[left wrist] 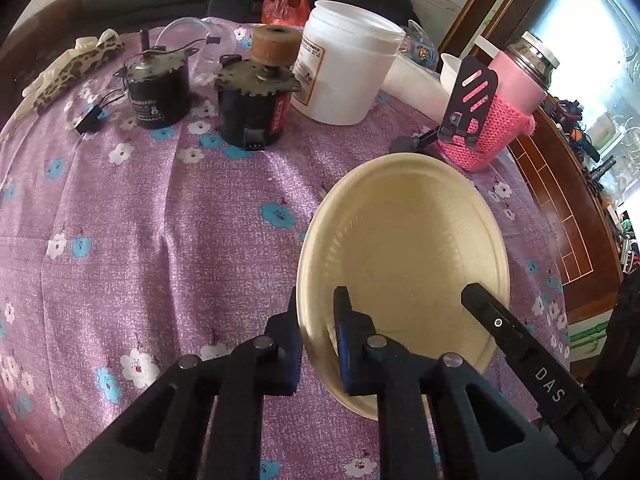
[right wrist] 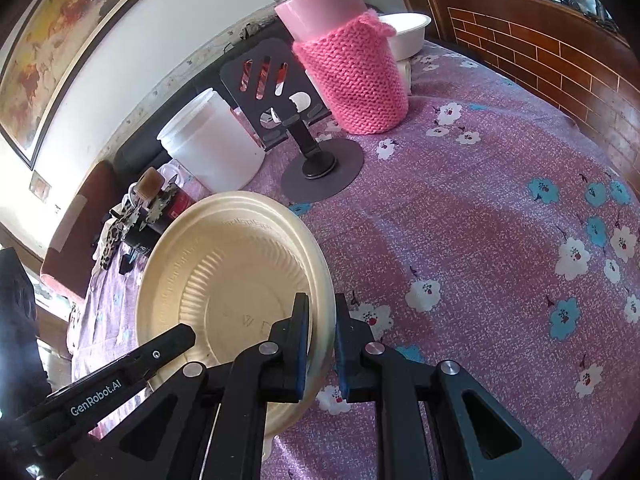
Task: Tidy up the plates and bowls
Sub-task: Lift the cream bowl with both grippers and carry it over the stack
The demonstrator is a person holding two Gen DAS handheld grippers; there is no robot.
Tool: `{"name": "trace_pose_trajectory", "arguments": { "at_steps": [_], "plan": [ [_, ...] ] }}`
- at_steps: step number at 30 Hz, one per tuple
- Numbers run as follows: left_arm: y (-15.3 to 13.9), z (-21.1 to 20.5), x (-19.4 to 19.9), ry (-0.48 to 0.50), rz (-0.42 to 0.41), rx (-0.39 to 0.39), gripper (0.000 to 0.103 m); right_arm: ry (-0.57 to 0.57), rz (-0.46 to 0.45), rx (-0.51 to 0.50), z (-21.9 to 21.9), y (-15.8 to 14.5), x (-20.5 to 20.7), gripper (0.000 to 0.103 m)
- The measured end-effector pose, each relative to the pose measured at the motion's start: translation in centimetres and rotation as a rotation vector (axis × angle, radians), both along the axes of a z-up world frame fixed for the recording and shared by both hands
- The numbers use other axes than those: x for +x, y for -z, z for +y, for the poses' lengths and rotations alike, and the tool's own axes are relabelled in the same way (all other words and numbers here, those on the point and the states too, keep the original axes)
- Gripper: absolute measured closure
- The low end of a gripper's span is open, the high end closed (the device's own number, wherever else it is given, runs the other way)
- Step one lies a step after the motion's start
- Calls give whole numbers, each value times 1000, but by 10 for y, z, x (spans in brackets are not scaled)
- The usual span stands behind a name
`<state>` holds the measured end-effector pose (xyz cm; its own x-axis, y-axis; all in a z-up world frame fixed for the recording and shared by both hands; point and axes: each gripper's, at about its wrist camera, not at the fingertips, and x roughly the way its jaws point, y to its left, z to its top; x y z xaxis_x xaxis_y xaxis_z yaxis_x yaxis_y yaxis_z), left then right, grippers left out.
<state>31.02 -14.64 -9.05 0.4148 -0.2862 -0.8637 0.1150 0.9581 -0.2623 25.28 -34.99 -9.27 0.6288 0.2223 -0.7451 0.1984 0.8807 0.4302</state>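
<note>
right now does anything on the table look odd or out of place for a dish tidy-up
Yes: two black motors with loose wires stand on the floral cloth, not tableware. Both claws straddle opposite rims of the cream bowl.

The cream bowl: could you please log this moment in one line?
cream bowl | left gripper on rim | right gripper on opposite rim | purple floral tablecloth

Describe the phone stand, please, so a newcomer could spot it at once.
On the purple floral tablecloth, find the pink knit-sleeved flask. The phone stand sits beside it, before the white tub: the only black, slotted, tilted plate on a round base.
</note>
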Motion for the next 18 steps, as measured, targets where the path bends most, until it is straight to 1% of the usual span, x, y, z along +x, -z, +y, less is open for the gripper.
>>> {"name": "trace_pose_trajectory", "arguments": {
  "at_steps": [7, 13, 15, 18],
  "plan": [
    [-2, 5, -9, -15, 11, 14, 90, 2, 6, 16, 3, -3, -7, 92],
    [0, 27, -32, -35, 36, 4, 89, -14, -11, 18, 14, -15, -24, 93],
    [-5, 36, -42, -45, 30, 5, 89, -27, -18, 14, 22, -20, -34, 93],
    [-20, 55, -68, -57, -12, 39, 89, -51, -32, 29, 38, -28, -51, 93]
  ]
}}
